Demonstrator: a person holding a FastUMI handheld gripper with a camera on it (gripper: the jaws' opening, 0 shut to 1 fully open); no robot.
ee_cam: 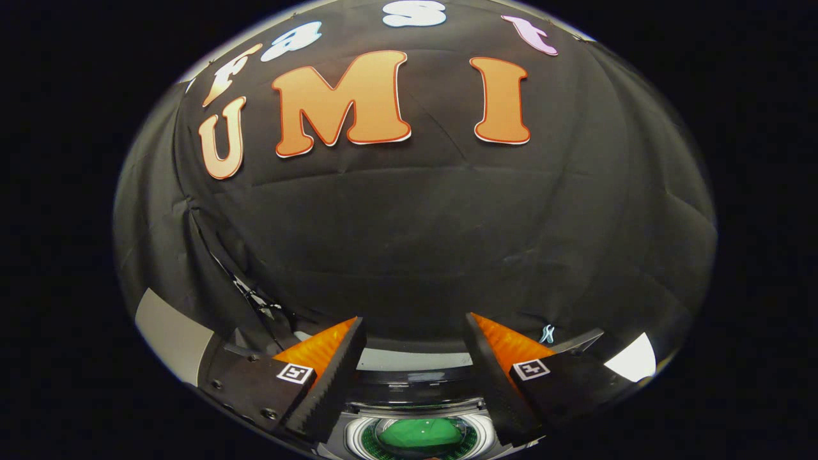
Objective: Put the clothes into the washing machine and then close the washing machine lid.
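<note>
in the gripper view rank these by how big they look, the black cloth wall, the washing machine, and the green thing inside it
1. Black cloth wall, by far the largest.
2. Washing machine, seen between and below the open gripper fingers.
3. Green thing in the drum, smallest.
The machine is partly hidden by the fingers, so this is apparent size only.

Dim, evenly lit, sharp view with strong fisheye bending at edges.
</note>
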